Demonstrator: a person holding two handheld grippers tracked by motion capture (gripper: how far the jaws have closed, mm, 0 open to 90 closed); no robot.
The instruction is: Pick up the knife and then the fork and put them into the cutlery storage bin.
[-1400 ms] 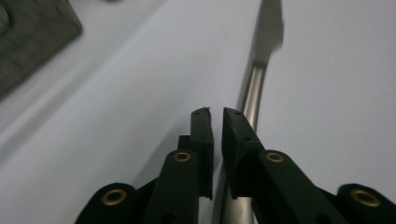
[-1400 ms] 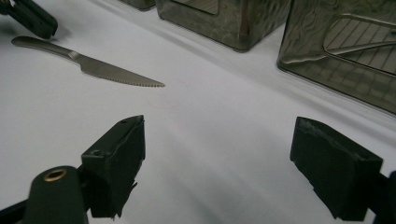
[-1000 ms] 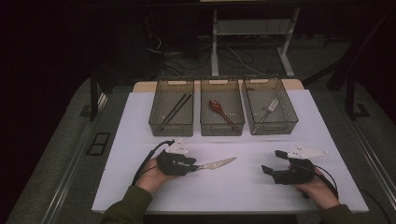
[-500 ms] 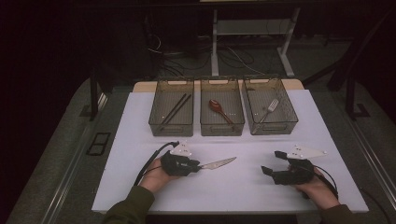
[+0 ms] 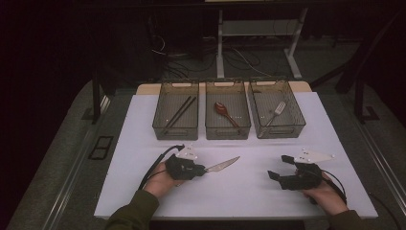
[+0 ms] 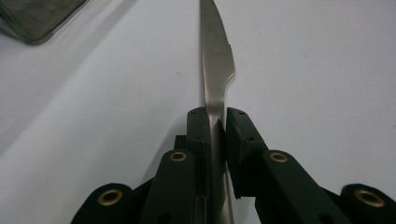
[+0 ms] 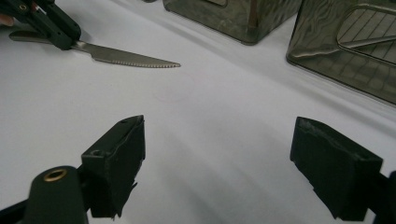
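- Left gripper [image 5: 203,168]: sitting at about 7 o'clock on the white mat [image 5: 143,143]; its jaws have just been closing and are now clamping the handle of the knife [image 5: 222,165], as the left gripper view is showing, with the steel squeezed between the two black pads
- Knife: lying low on the mat, blade pointing toward 2 o'clock, serrated edge showing in the right gripper view [image 7: 135,58]; whether it is lifting off the mat I cannot tell
- Step in hand, by my judgement: securing the pick-up grip on the knife
- Next move, by my judgement: calling for a lift and a carry toward 12 o'clock, where three bins are standing in a row, holding chopsticks [image 5: 178,114], a spoon [image 5: 225,112] and a fork [image 5: 274,113]; which bin is receiving the knife is unclear
- Right gripper [image 5: 279,167]: resting at 5 o'clock, jaws spread wide and holding nothing
- Against the earlier frames: the left gripper is sitting a little further up the knife handle; bins and right gripper are remaining as they were
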